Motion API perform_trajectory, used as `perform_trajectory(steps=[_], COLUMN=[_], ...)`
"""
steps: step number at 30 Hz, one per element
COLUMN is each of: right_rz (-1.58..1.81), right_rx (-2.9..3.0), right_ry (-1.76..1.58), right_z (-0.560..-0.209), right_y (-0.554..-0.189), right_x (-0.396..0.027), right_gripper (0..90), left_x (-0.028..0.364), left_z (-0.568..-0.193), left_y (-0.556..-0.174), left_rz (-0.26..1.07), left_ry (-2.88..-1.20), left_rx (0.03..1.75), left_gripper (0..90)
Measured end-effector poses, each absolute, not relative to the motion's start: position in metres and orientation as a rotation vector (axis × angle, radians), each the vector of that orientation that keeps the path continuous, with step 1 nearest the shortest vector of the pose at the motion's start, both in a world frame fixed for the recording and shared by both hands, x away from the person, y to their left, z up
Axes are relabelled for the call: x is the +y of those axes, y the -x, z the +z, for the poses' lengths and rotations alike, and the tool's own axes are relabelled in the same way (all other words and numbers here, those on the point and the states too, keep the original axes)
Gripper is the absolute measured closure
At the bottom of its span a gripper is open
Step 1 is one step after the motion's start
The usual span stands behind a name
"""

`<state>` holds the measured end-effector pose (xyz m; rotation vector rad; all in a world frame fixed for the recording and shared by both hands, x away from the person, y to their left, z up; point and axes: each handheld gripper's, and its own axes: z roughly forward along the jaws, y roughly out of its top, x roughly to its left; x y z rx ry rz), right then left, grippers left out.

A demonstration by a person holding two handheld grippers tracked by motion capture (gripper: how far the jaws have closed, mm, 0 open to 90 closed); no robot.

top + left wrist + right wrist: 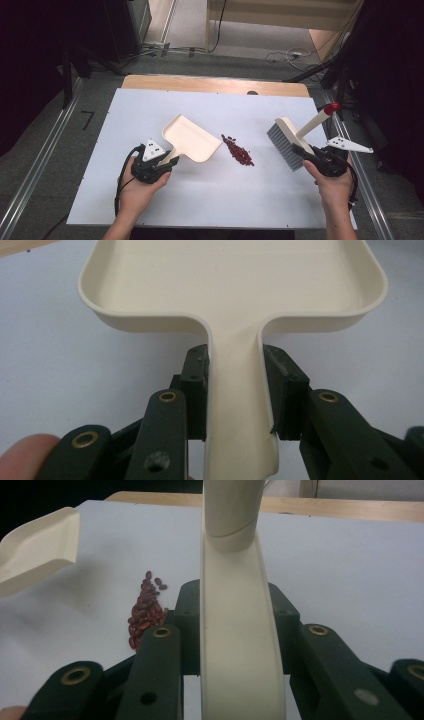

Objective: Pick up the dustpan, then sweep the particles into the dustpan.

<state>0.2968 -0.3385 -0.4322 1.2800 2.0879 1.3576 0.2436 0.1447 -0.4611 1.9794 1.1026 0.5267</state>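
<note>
A cream dustpan (191, 138) lies left of a small heap of red beans (238, 151) on the white table cover (210, 195). My left gripper (167, 159) is shut on the dustpan's handle (235, 405), both pads pressed against its sides. Right of the beans, my right gripper (300, 150) is shut on a cream brush (289, 140) with grey bristles (281, 146) and a red-tipped handle (331, 107). In the right gripper view the brush back (240, 630) runs up between the jaws, with the beans (145, 612) and the dustpan's edge (37, 547) to its left.
The white cover lies on a wooden table whose far edge (215, 84) shows bare wood. Metal rails (35, 170) run along both sides. Cables (285, 56) lie on the floor behind the table, and dark stands rise at the right (345, 65).
</note>
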Motion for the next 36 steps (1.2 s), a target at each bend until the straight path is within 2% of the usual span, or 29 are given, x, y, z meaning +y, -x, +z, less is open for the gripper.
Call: perform_trajectory(steps=[21,36], right_rz=[1.349,1.291], right_rx=[2.074,2.112], right_ry=[-1.272,-1.241], right_z=[-0.431,-0.437], right_y=[-0.302,-0.31], right_x=[-0.333,-0.311], right_gripper=[65.2,65.2], left_x=[0.12,0.102], left_z=[-0.468,-0.478], left_y=[-0.243,-0.248], left_rz=[0.449,0.369], left_ry=[-2.082,-2.199], left_rx=[0.994,0.909], left_gripper=[66.2,66.3])
